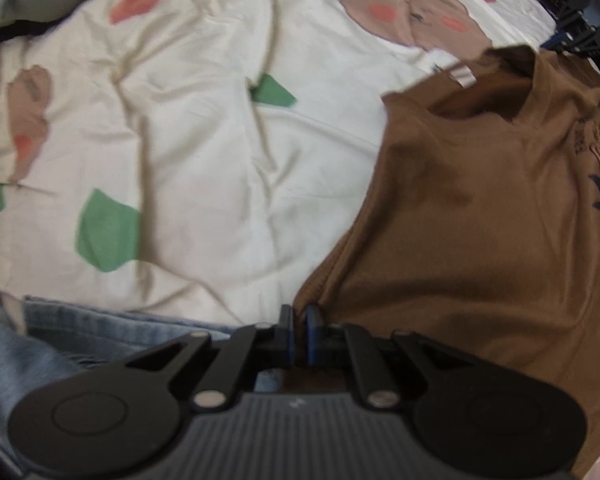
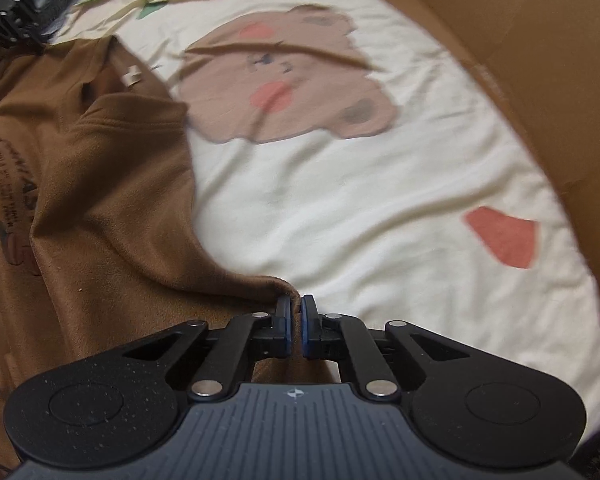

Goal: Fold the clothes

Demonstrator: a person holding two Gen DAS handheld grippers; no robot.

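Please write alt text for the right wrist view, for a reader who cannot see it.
The right gripper is closed on the edge of a brown T-shirt that lies on a cream bed cover printed with a bear face. A brown cardboard panel borders the cover at the upper right.

— What are you working with there?
— Your brown T-shirt (image 2: 100, 208) is soft matt knit cloth with a slightly fuzzy nap. The cream blanket (image 1: 220, 184) beneath it is smooth, matt printed fabric.
— And the tools?
— The right tool (image 2: 296, 312) is matt black plastic, faintly speckled, with shiny metal pins. The jeans (image 1: 40, 344) are faded, coarser denim; the cardboard (image 2: 540, 80) is dull paper.
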